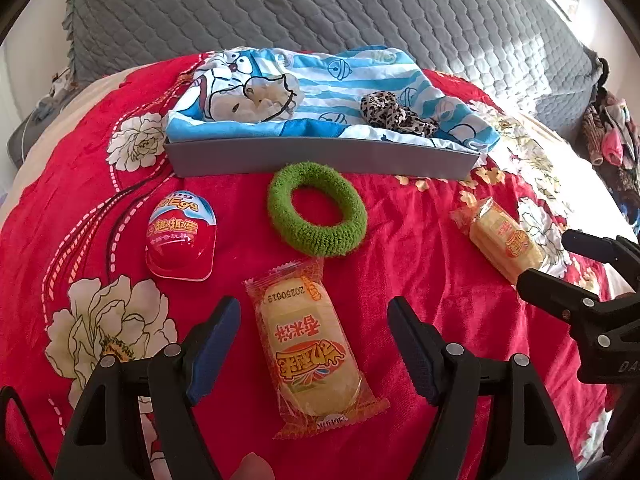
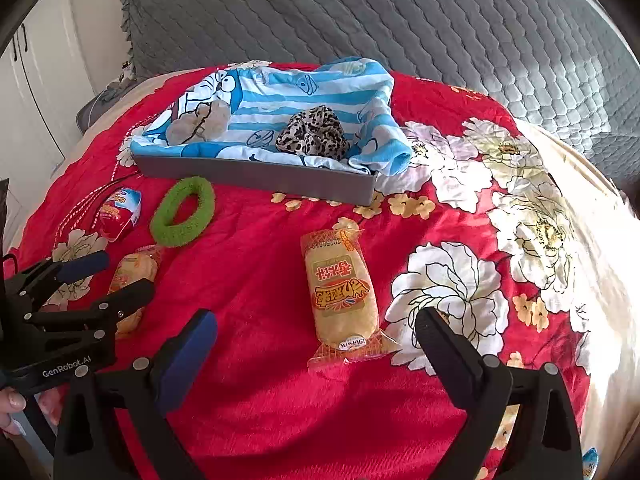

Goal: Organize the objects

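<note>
Two orange snack packets lie on the red floral blanket. My left gripper (image 1: 314,308) is open, its fingers either side of the near packet (image 1: 312,344) without pressing it; the right wrist view shows that gripper (image 2: 124,272) astride the same packet (image 2: 134,268). My right gripper (image 2: 316,316) is open around the near end of the other packet (image 2: 340,292), which the left wrist view also shows (image 1: 500,236). A green scrunchie (image 1: 318,210) and a red toy egg (image 1: 182,236) lie in front of a grey tray (image 1: 320,156). In the tray, a leopard scrunchie (image 1: 396,114) rests on a blue striped cloth (image 1: 320,84).
A grey quilted cover (image 1: 320,8) rises behind the tray. A pile of clothes (image 1: 608,132) sits at the far right edge. A white cupboard (image 2: 32,80) stands to the left. A hand (image 2: 12,404) holds the left gripper's handle.
</note>
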Demonstrator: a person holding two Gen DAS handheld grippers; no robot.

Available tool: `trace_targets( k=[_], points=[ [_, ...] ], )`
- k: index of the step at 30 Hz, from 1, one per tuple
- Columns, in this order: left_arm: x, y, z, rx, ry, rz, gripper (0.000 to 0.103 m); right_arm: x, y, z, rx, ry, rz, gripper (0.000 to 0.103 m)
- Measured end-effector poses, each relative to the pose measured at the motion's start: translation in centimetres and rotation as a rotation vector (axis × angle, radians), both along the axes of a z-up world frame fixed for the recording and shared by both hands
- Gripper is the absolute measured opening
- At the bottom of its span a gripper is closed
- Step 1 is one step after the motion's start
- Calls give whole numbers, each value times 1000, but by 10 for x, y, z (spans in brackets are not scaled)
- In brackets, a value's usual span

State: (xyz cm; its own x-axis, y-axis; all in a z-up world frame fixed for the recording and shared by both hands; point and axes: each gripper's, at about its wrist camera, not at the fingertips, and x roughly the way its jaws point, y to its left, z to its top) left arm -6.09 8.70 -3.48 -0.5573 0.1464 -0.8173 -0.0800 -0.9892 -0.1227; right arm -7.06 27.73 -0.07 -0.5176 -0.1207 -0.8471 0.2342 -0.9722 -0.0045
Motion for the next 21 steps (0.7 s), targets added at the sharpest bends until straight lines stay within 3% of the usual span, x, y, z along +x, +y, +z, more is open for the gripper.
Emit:
trace_targets(
  k=[21],
  points=[
    [-11,0,-16,5,-32,17,77,-20,1,-19,8,-29,12,100]
  ],
)
